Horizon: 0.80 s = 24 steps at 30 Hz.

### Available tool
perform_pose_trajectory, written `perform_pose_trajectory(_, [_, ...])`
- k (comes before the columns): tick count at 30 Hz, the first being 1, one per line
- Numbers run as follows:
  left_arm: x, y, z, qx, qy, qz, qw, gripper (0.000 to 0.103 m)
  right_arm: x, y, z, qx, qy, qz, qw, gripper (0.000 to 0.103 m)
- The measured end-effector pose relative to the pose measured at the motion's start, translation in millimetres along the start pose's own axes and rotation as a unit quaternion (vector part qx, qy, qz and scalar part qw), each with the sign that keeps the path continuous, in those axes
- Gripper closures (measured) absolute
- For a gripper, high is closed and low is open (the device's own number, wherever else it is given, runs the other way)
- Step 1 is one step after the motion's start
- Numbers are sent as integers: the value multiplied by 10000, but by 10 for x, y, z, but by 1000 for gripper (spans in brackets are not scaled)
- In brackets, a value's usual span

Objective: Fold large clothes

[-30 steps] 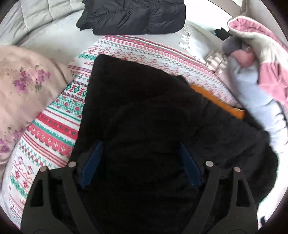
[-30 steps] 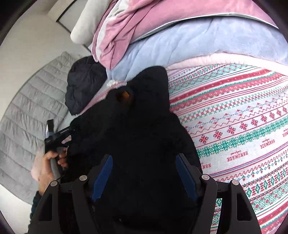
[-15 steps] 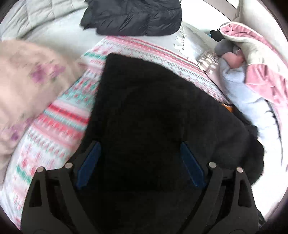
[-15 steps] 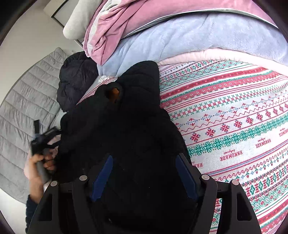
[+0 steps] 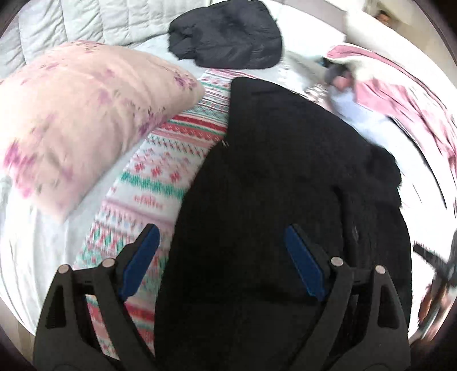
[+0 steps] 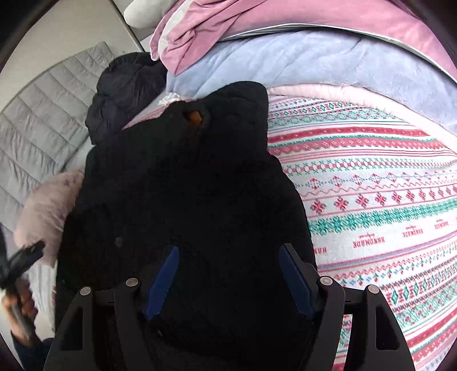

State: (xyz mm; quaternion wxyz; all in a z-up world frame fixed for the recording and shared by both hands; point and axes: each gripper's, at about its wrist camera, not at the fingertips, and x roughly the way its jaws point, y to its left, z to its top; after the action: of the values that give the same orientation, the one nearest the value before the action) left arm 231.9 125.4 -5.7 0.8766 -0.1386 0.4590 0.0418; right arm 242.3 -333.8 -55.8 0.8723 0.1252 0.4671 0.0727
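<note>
A large black fleece coat (image 5: 285,171) (image 6: 185,185) lies spread on a patterned knit blanket (image 5: 160,171) (image 6: 371,199). A small orange patch of lining (image 6: 194,116) shows near its collar. My left gripper (image 5: 221,231) hovers open over the coat's left edge, one finger above the blanket, nothing between the pads. In the right wrist view it appears at the far left (image 6: 20,262), held by a hand (image 6: 22,305). My right gripper (image 6: 230,249) stands open above the coat's near part, with no fabric pinched. It shows as a blur (image 5: 440,265) in the left wrist view.
A pink floral pillow (image 5: 71,120) (image 6: 42,205) lies left of the coat. A black puffer jacket (image 5: 225,34) (image 6: 125,94) sits beyond it. Pink and lilac bedding (image 6: 314,57) (image 5: 400,94) is heaped at the far side. A grey quilted cover (image 5: 85,20) borders the bed.
My left gripper has swung left from over the coat's middle to its left edge, bringing the pillow into view. The right gripper has barely shifted.
</note>
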Motion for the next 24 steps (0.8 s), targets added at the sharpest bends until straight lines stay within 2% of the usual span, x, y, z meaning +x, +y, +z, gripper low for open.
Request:
perform_pose_trajectory(2, [-55, -2, -157, 103, -64, -174, 9998, 13, -58, 23, -41, 9, -51, 131, 9999, 29])
perform_pose_trajectory(5, [-255, -22, -287, 310, -513, -636, 9962, 13, -255, 144, -137, -180, -397, 63, 9990, 29])
perform_pose_trajectory(6, [-329, -37, -301, 401, -672, -676, 9946, 13, -344, 216, -193, -334, -528, 19, 9980, 29])
perform_pose_trajectory(8, [-597, -76, -417, 805, -1318, -531, 9866, 12, -467, 337, -287, -569, -698, 9, 9959, 29])
perform_pose_trajectory(10, [-714, -55, -517, 972, -1607, -422, 9813, 1, -579, 465, -392, -795, -842, -18, 9933, 26])
perform_pose_trajectory(12, [-714, 54, -587, 700, -1578, -520, 9836, 0, -670, 582, -529, -1024, -989, -127, 9897, 20])
perform_pose_trajectory(14, [-580, 304, -643, 13, -1040, -843, 9910, 0, -712, 639, -631, -1133, -1073, -268, 9874, 20])
perform_pose_trajectory(16, [-507, 513, -709, -572, -622, -1005, 9913, 0, -741, 642, -739, -1158, -1138, -365, 9861, 20])
perform_pose_trajectory(17, [-518, 602, -753, -722, -539, -948, 9914, 0, -769, 628, -812, -1139, -1198, -397, 9854, 20])
perform_pose_trajectory(21, [-752, 655, -982, -378, -891, -553, 9938, 0, -960, 506, -1156, -1031, -1615, -492, 9802, 20])
perform_pose_trajectory(24, [-864, 658, -1265, 36, -981, -350, 9946, 0, -1057, 441, -1405, -1033, -1690, -732, 9775, 19])
